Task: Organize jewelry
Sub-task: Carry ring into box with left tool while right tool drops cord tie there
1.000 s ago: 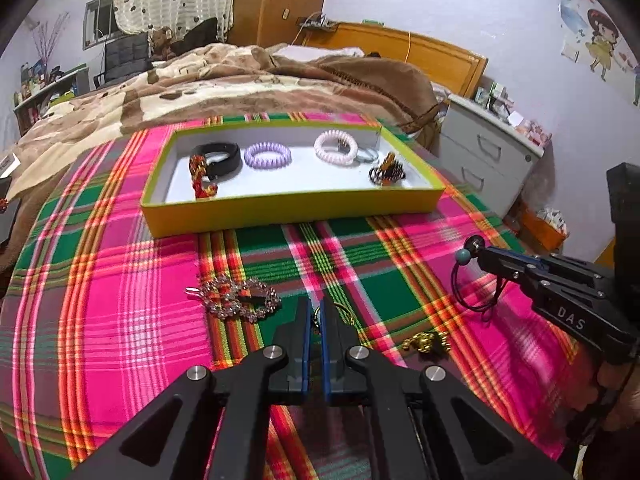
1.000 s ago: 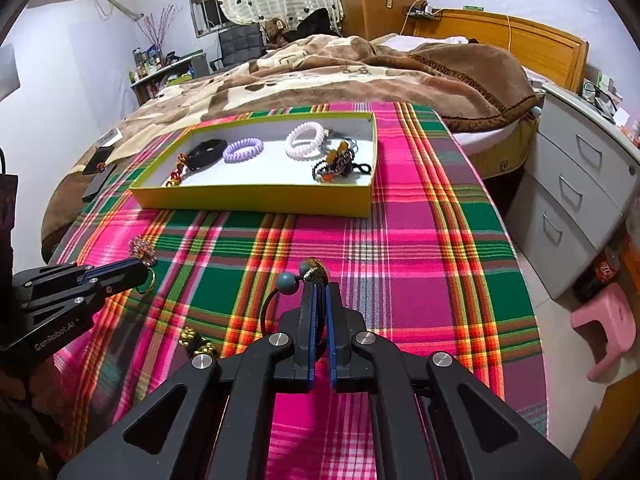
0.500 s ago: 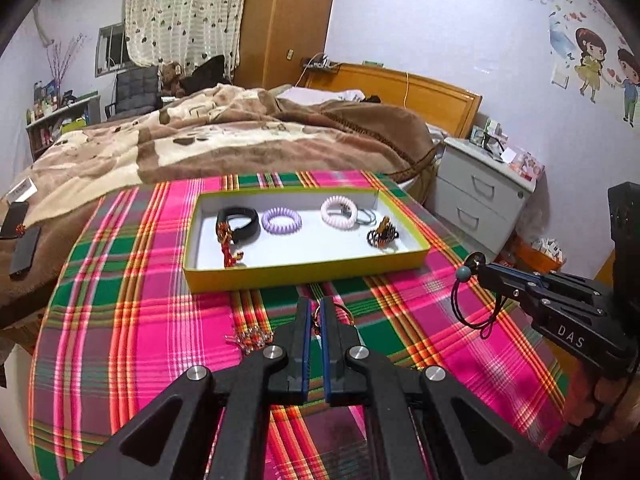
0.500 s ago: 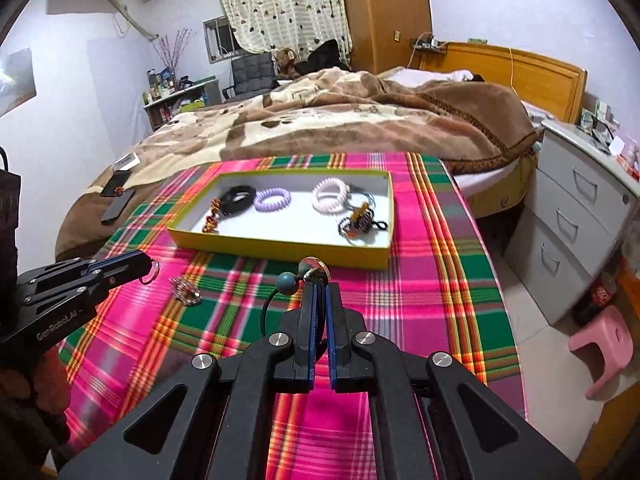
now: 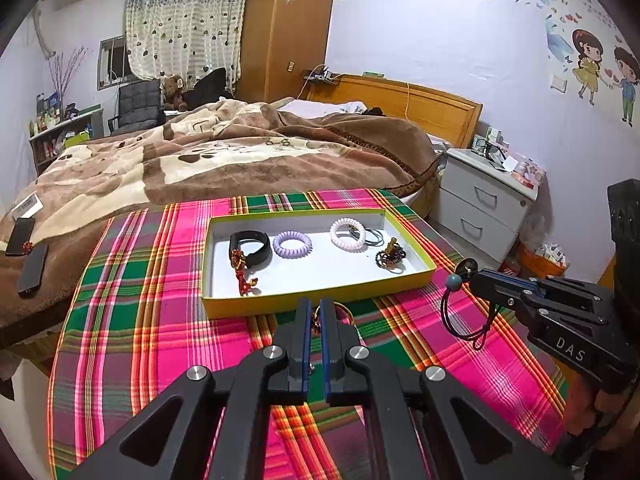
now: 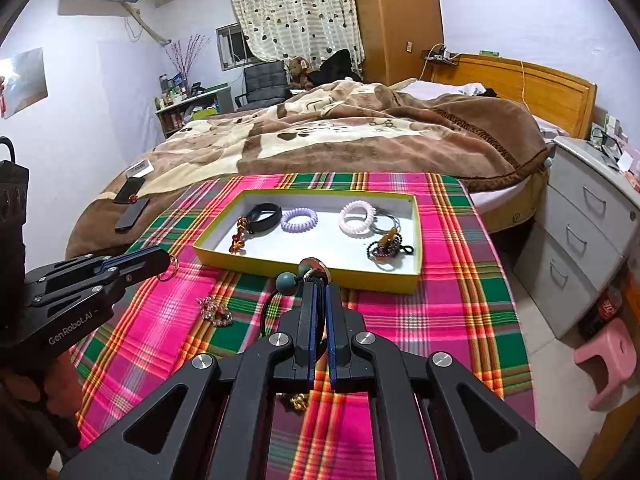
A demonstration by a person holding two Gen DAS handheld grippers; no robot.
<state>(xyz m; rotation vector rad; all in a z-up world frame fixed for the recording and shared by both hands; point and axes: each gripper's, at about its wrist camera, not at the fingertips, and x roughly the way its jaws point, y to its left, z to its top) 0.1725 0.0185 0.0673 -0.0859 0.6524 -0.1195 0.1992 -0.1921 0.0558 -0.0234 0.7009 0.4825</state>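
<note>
A yellow tray (image 5: 320,293) (image 6: 304,270) with a white floor stands on the plaid cloth; it holds a black band, purple and white coil ties and beaded pieces. My left gripper (image 5: 316,306) (image 6: 162,262) is shut on a small ring piece (image 6: 173,267) and held above the cloth, short of the tray's near wall. My right gripper (image 6: 320,290) (image 5: 472,278) is shut on a black hair tie with a teal bead (image 6: 286,284) (image 5: 454,281), hanging above the cloth right of the tray's near corner. A sparkly clip (image 6: 216,312) and a gold piece (image 6: 299,401) lie on the cloth.
The plaid-covered table (image 5: 140,320) ends at a bed with a brown blanket (image 5: 240,152) behind. Two phones (image 5: 30,264) lie on the blanket at left. A grey drawer unit (image 6: 580,240) and a pink stool (image 6: 608,356) stand at right.
Both grippers have risen and drawn back from the cloth with their pieces still held; the tray and table now look smaller and farther. The sparkly clip stays on the cloth.
</note>
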